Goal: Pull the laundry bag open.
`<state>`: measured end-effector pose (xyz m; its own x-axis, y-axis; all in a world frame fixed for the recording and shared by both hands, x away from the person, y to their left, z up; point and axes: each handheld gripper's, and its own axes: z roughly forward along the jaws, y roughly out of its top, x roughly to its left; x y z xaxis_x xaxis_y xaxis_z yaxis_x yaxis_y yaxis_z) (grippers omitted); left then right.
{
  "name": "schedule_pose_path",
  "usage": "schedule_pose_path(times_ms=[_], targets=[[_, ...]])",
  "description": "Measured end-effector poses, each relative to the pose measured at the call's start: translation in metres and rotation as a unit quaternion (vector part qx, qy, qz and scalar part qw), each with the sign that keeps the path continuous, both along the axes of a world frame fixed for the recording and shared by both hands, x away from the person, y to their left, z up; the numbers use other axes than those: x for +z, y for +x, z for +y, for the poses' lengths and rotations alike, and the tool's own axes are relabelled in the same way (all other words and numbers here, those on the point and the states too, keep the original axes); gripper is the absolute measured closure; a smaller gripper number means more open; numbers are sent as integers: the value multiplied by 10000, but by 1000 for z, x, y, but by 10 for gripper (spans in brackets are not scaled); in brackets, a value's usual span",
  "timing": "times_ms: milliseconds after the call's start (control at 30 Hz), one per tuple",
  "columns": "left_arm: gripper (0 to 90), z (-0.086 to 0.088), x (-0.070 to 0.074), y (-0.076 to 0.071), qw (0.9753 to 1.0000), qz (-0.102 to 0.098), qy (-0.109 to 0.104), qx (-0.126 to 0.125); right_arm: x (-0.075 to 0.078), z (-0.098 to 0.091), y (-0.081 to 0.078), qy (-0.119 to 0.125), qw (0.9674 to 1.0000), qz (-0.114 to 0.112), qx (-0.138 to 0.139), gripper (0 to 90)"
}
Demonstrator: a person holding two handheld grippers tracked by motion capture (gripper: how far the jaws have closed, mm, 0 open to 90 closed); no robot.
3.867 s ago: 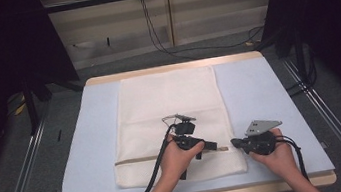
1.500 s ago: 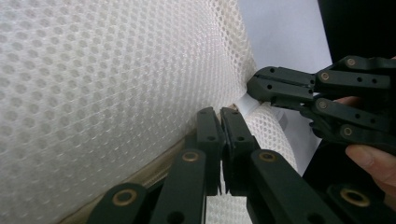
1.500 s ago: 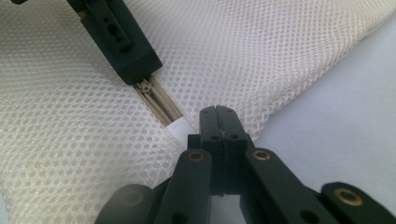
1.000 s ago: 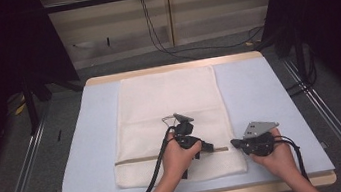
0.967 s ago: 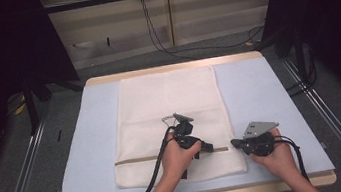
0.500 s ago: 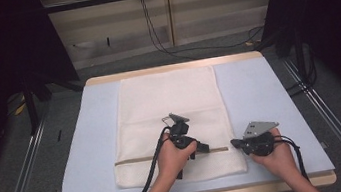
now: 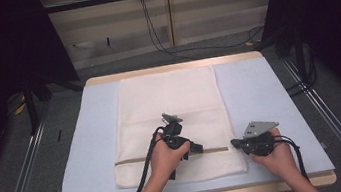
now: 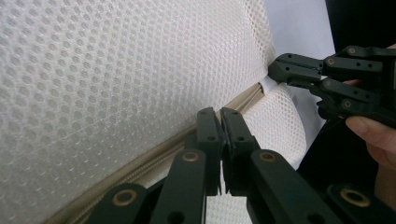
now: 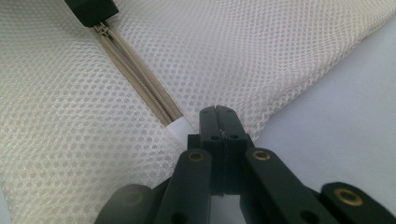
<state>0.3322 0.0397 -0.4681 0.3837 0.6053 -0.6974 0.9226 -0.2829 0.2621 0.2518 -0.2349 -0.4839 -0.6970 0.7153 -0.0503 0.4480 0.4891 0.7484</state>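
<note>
Cream mesh laundry bag [image 7: 172, 121] lies flat on a pale blue mat [image 7: 265, 103], its tan zipper [image 9: 140, 79] running between the two tools. The right gripper [image 9: 219, 122] is clenched at the bag's edge, apparently on the white tab [image 9: 180, 127] at the zipper's end, which lies just left of its jaw tips. The left gripper [image 8: 220, 122] is clenched over the zipper line; whether it has the slider pinched I cannot tell. This looks like the zipper-working step. Next, the right should keep the end anchored while the left draws the slider straight along the teeth.
</note>
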Motion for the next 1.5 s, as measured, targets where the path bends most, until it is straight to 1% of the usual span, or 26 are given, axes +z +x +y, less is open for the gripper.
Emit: schedule_pose_path(times_ms=[33,67,100,167,233,300,333,367,400,467,500,533,567,600,667,700,733,767,867,1100,1133,1167,1233,1267,1300,1500], targets=[[874,1,1,0,10000,-7,42,-22,0,0,0,0,10000,-1,1,900],[874,2,0,0,10000,21,-35,2,0,0,0,1,10000,1,0,900],[874,3,1,0,10000,-22,29,0,0,0,0,1,10000,0,1,900],[874,4,1,0,10000,-45,44,17,0,0,0,1,10000,2,4,900],[874,8,2,1,10000,-25,44,40,0,0,0,-3,10000,2,3,900],[874,12,2,2,10000,7,14,43,0,0,0,2,10000,2,1,900],[874,13,2,2,10000,-46,36,79,0,0,0,4,10000,5,-3,900],[874,15,3,2,10000,3,-18,18,0,0,0,6,10000,6,-14,900],[874,15,3,1,10000,-14,-32,81,0,0,0,11,10000,20,-17,900],[874,16,4,1,10000,-51,16,44,0,0,0,13,10000,22,-17,900],[874,17,4,1,10000,-59,5,72,0,0,0,9,10000,21,-18,900],[874,18,4,1,10000,-5,-33,65,0,0,0,9,10000,17,-27,900],[874,18,4,1,10000,-12,-37,58,0,0,0,7,10000,16,-27,900],[874,17,3,1,9999,-48,-7,92,0,0,0,8,10000,15,-30,900],[874,17,3,1,9999,-84,44,50,0,0,0,11,10000,21,-31,900],[874,18,3,1,10000,-26,-26,47,0,0,0,18,10000,23,-27,900],[874,18,3,1,10000,-44,-21,84,0,0,0,22,10000,23,-25,900],[874,18,2,1,10000,1,-38,63,0,0,0,24,10000,22,-25,900],[874,18,1,1,10000,14,-17,69,0,0,0,23,10000,22,-27,900],[874,18,0,1,9999,-24,2,99,0,0,0,17,10000,20,-22,900],[874,20,0,2,10000,-31,17,67,0,0,0,23,10000,21,-30,900],[874,20,0,2,10000,6,-16,92,0,0,0,39,10000,29,-31,900],[874,21,0,1,9999,-39,27,120,0,-1,0,29,10000,30,-39,900],[874,23,0,2,10000,-12,23,84,0,-1,0,41,10000,42,-38,900],[874,22,0,1,9999,19,-25,120,0,-1,0,40,10000,47,-24,900],[874,24,-1,2,10000,22,-46,79,0,-1,0,32,10000,35,-42,900]])
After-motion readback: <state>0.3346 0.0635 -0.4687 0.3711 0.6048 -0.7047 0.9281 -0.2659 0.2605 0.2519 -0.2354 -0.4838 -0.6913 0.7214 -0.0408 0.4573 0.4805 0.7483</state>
